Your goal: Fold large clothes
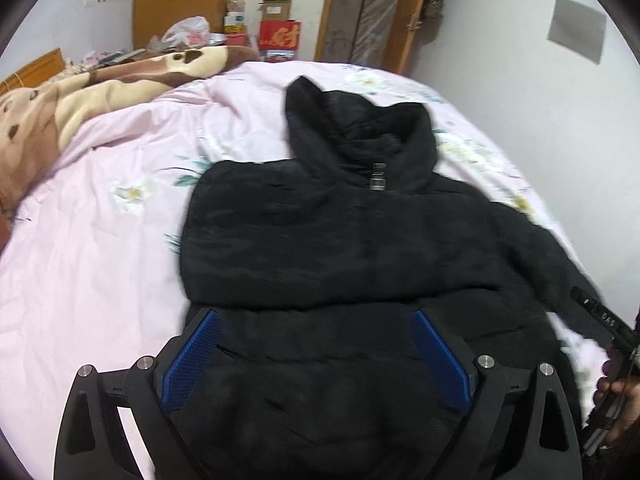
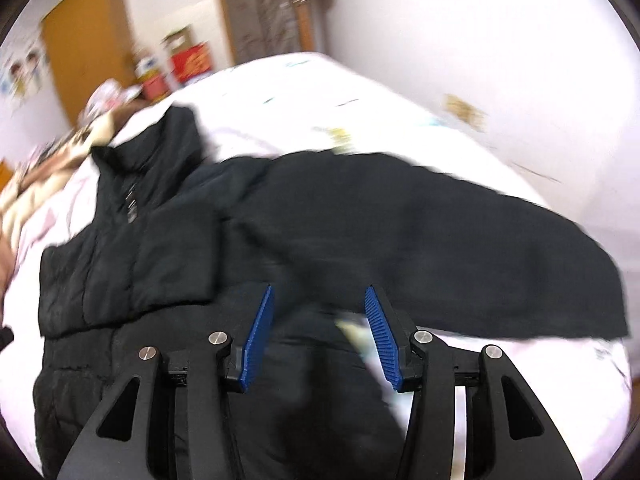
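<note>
A black hooded padded jacket [image 1: 360, 248] lies front up on the pink bed [image 1: 100, 264], hood towards the far side. Its left sleeve is folded across the chest. My left gripper [image 1: 316, 320] is open and empty, just above the jacket's lower body. In the right wrist view the jacket [image 2: 168, 256] shows with its other sleeve [image 2: 460, 248] stretched out to the right over the sheet. My right gripper [image 2: 320, 300] is open and empty above the sleeve's near edge, by the armpit. The right gripper's body and the hand holding it show in the left wrist view [image 1: 612, 356].
A brown and cream blanket [image 1: 80, 96] is bunched at the bed's far left. Boxes and bags [image 1: 276, 32] stand beyond the bed by a wooden wardrobe [image 1: 180, 0] and a door [image 1: 372, 8]. A white wall [image 2: 480, 40] runs along the bed's right side.
</note>
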Demonstrator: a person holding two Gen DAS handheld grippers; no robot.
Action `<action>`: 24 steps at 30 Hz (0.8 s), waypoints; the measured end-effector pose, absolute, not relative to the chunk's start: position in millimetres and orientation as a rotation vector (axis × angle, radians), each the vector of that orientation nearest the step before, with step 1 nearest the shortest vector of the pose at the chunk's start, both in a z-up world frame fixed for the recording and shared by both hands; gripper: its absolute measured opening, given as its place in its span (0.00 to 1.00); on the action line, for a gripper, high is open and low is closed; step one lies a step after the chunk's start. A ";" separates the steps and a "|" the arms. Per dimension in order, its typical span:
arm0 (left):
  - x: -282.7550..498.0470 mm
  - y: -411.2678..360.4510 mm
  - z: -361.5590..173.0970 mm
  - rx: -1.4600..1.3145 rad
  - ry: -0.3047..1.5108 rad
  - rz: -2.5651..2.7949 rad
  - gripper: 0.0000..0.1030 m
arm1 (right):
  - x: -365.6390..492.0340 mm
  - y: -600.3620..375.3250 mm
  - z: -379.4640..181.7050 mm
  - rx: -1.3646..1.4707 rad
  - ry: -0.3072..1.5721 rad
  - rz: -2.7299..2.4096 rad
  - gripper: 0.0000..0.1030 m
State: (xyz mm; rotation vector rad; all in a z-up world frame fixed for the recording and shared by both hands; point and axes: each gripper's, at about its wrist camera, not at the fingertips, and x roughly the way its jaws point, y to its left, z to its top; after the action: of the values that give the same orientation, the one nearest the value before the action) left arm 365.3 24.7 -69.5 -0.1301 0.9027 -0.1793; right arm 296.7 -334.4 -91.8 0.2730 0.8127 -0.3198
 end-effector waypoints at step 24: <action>340.5 -149.6 -76.2 0.007 0.909 -0.409 0.94 | 158.8 -550.3 -134.4 0.690 0.761 -0.792 0.77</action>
State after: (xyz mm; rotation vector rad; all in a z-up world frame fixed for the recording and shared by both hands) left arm 340.5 -149.6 -76.2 0.0072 0.9088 -0.4088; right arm 158.8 -550.3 -134.4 0.6900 0.7612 -0.7918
